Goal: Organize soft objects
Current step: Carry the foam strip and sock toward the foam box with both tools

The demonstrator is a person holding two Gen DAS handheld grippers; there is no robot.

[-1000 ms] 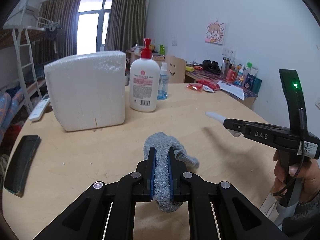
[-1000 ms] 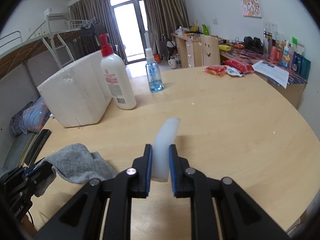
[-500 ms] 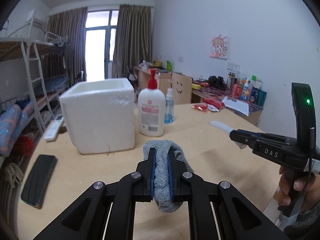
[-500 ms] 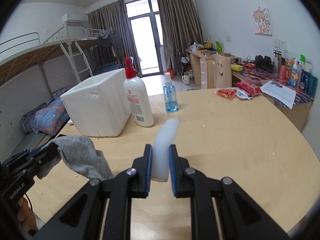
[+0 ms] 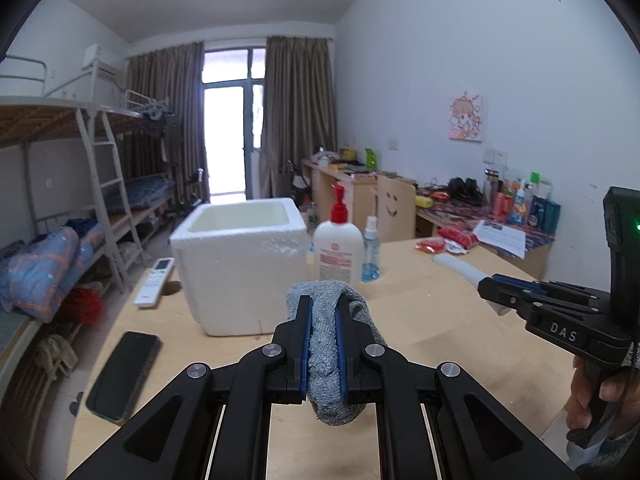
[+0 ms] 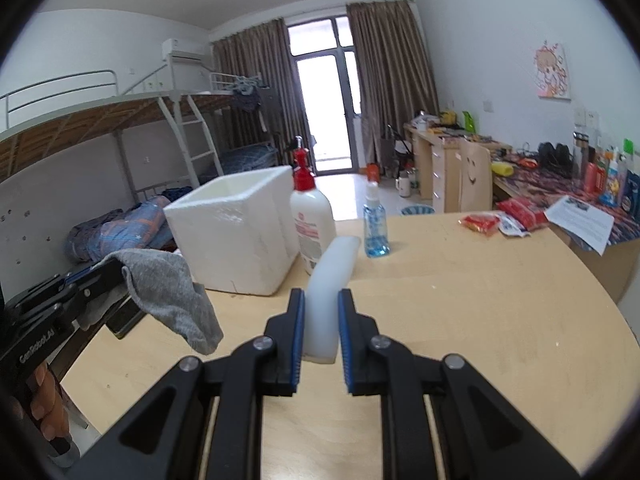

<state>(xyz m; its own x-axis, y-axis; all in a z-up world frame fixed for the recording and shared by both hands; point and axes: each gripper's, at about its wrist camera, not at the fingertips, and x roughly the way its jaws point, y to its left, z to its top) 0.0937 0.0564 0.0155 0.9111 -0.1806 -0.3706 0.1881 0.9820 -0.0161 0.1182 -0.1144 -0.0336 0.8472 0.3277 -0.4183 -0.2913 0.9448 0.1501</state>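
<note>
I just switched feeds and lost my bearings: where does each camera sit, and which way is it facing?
Left wrist: on the left gripper, facing across the wooden table toward the foam box; its jaws pinch a grey sock; the right gripper and right hand show at right.
Right wrist: on the right gripper, facing the same way; its jaws hold a white silicone piece; the left gripper and left hand show at left.
Shared: the box, lotion pump bottle, blue spray bottle, table, both grippers.
</note>
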